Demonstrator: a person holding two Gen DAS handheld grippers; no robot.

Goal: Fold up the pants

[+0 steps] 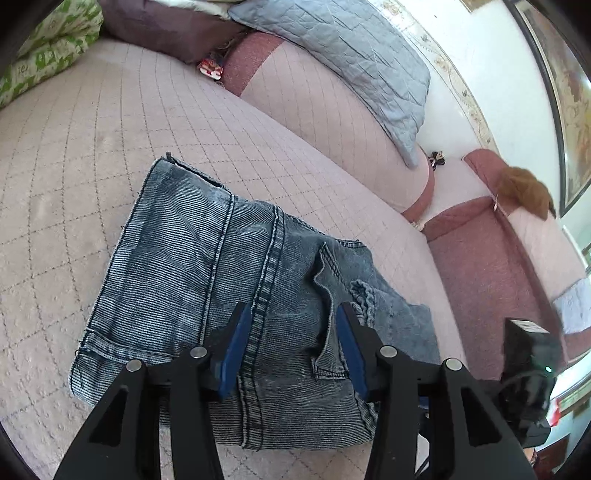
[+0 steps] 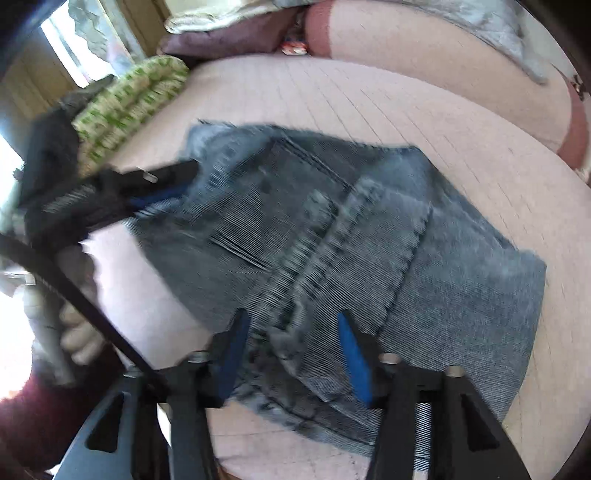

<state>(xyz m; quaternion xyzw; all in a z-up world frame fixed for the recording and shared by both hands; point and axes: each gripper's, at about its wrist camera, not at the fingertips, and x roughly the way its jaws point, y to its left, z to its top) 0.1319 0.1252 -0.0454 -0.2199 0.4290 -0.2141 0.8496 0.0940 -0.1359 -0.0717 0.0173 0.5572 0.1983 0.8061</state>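
The pants are blue-grey jeans, folded into a compact rectangle and lying flat on the pink quilted sofa seat. My left gripper is open and empty, its blue pads just above the near part of the jeans. In the right wrist view the jeans fill the middle, blurred by motion. My right gripper is open and empty over their near edge. The left gripper shows there at the jeans' far left edge, held by a hand.
A green patterned cushion lies at the far left of the seat. A grey-blue quilted pillow and a purple one lean on the pink backrest. The right gripper's body is at the seat's right edge.
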